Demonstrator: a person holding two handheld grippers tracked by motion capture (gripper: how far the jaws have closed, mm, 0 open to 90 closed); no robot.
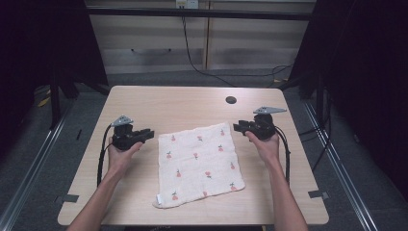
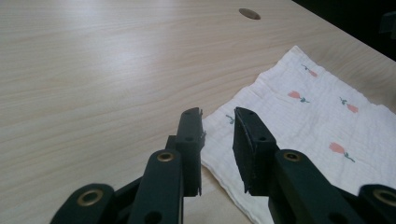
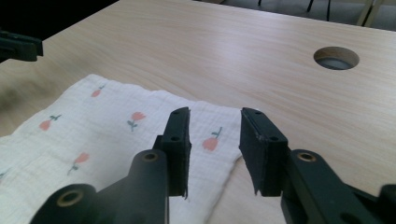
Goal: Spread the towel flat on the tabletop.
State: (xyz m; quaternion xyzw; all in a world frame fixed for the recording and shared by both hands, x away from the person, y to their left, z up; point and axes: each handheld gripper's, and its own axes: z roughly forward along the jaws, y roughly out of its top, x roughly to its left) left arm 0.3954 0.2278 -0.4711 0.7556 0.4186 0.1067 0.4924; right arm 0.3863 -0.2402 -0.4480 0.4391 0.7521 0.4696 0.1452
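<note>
Cloth [image 1: 199, 163] lies flat at table [image 1: 144, 101] centre. My left claw [image 1: 149, 134] at nine o'clock and right claw [image 1: 239, 127] at two o'clock stand open, empty. Risk: pinching a corner too shallowly lets it slip.

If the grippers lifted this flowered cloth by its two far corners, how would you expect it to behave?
The cloth looks thin and crinkled, so it would probably hang limp and drape rather than hold its shape. It lies flat on the table, so it likely weighs little. Pushed, its turned-up near corner suggests it would bunch or fold instead of sliding whole.
</note>
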